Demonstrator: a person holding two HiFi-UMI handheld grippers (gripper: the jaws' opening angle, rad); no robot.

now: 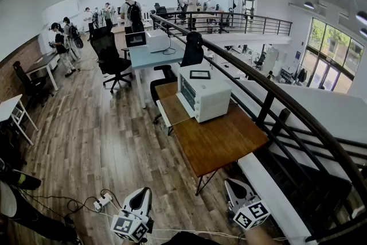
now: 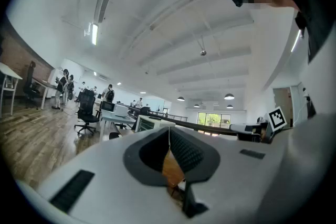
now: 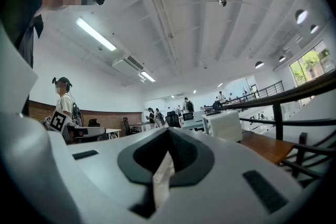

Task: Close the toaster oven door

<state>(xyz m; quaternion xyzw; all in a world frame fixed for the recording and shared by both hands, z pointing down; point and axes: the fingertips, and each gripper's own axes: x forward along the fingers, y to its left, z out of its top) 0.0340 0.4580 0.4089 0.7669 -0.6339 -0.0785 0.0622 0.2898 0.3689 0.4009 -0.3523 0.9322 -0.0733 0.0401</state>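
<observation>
Step up to the left edge of the bench (image 1: 223, 143) with left gripper (image 1: 143, 190) and right gripper (image 1: 231, 183) jaws together, empty; nudge the toaster oven (image 1: 207, 96) door (image 1: 172, 111), seemingly lowered, upward from beneath.

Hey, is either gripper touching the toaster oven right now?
No, the left gripper and right gripper sit well short of the toaster oven.

An open-plan office on a mezzanine is shown: desks (image 1: 152, 57) and black swivel chairs (image 1: 110, 50) are set out on a wood-plank floor (image 1: 86, 123), a monitor (image 1: 136, 39) is placed on one desk, people (image 1: 133, 11) are gathered at the far end, a black railing (image 1: 258, 80) is run along the edge, and tall windows (image 1: 332, 57) are seen beyond
</observation>
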